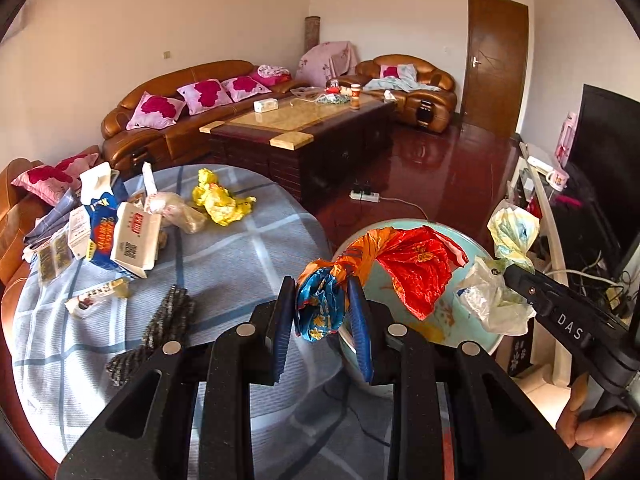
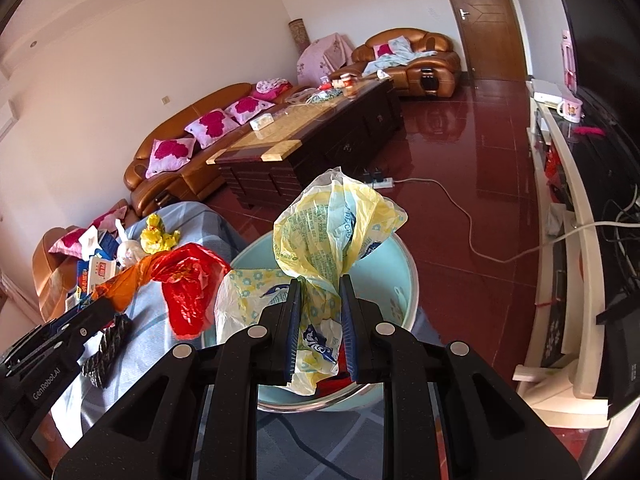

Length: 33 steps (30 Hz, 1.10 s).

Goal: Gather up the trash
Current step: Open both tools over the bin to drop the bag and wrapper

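Both grippers hang over the pale blue bin [image 2: 404, 280], the left gripper [image 1: 322, 304] clamped on a red-orange bag [image 1: 416, 268], the right gripper [image 2: 320, 320] clamped on a yellow bag [image 2: 332, 216], and either light bag could drift past the rim once released.

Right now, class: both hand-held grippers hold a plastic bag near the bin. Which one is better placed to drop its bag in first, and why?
Probably the right hand-held gripper: its yellow-white bag hangs directly above the light blue bin. The left hand-held gripper holds the red-orange bag from the bin's table side, over its rim.
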Each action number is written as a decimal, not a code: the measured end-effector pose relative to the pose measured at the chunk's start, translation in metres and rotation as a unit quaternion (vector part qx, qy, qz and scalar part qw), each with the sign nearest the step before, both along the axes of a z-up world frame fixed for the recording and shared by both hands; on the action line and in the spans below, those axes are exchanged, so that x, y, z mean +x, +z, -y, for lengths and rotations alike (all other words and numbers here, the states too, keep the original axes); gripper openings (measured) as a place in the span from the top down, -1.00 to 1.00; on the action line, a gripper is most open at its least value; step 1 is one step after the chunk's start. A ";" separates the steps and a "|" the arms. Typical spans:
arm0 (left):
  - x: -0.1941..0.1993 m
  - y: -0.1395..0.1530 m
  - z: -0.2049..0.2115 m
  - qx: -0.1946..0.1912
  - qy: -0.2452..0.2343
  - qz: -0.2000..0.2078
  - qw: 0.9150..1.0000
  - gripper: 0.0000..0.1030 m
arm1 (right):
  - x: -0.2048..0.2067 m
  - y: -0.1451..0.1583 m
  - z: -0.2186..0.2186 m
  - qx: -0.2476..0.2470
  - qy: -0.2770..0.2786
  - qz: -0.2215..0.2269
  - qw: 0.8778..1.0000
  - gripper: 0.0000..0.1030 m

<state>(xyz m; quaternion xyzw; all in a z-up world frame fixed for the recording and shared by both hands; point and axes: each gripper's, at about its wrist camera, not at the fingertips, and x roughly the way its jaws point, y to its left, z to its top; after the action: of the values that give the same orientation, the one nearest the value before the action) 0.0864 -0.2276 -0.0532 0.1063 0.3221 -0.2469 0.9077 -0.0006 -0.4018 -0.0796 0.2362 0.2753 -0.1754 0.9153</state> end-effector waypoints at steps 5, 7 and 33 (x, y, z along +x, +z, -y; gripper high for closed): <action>0.004 -0.016 0.013 0.014 -0.005 -0.021 1.000 0.47 | 0.004 -0.009 0.006 0.007 0.003 -0.015 1.000 0.61; 0.006 -0.022 0.018 0.019 -0.003 -0.027 0.999 0.47 | 0.006 -0.012 0.006 0.011 0.007 -0.022 1.000 0.60; 0.001 -0.025 0.040 0.036 -0.021 -0.015 0.999 -0.27 | -0.012 0.003 0.024 0.029 -0.035 0.024 0.999 0.23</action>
<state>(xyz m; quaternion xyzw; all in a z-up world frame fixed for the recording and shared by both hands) 0.0874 -0.2678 -0.0782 0.1419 0.3422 -0.2558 0.8929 -0.0131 -0.4256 -0.0769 0.2762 0.2498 -0.1934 0.9077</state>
